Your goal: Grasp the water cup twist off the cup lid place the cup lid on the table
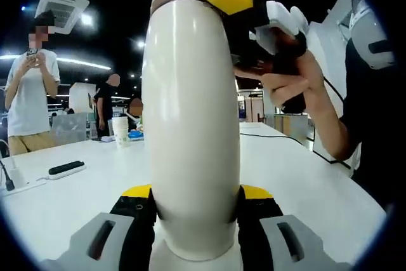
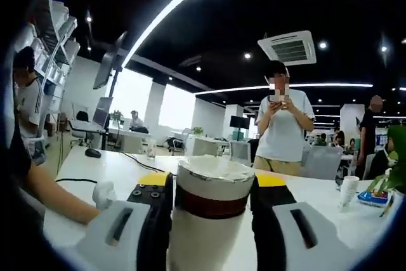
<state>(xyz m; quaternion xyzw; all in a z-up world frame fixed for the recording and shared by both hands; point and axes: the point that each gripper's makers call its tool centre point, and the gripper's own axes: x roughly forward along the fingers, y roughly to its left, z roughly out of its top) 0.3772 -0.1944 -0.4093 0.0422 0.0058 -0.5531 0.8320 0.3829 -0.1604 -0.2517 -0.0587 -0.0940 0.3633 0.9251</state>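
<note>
Cup stands above the tabletop, left tool pinching its base, right tool pinching the lid.

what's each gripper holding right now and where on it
Left gripper clamps the white water cup low on its body; right gripper clamps the cup lid at the top.
</note>
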